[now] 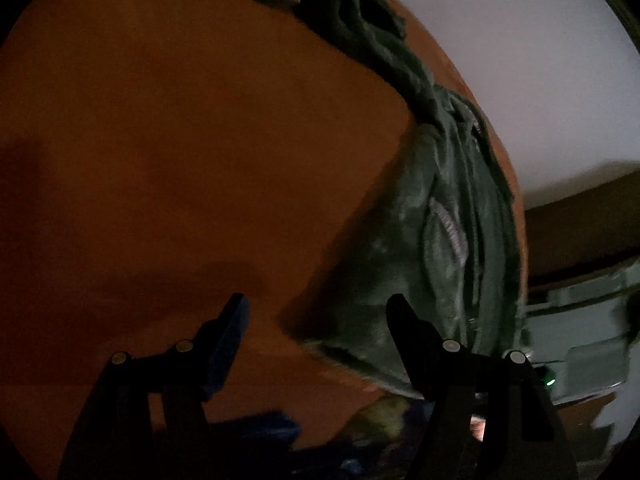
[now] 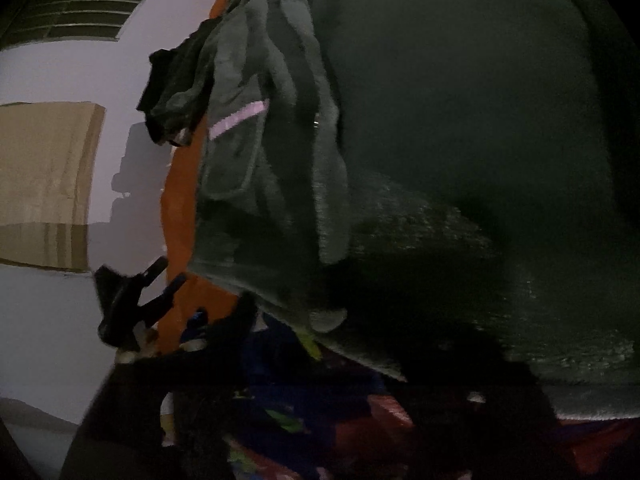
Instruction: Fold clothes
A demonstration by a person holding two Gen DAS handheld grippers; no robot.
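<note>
Surface: orange-brown flat table (image 1: 160, 140).
Garment: crumpled dark green fleece garment (image 1: 452, 240), laid on the table's edge.
Left tongs (image 1: 318, 312): spread wide, nothing held, beside the garment.
Right tongs: state cannot be told, lost in shadow.

Left tool (image 1: 318, 312) hangs over the orange surface (image 1: 160, 140), fingers spread wide with nothing between them. The right-hand finger (image 1: 408, 328) sits against the edge of a dark green garment (image 1: 452, 240), rumpled and trailing up toward the top of the picture. A pale zip or stripe (image 1: 450, 226) shows on it. Grey boxy equipment (image 1: 580, 332) with a green light (image 1: 551, 381) stands at the right.
</note>
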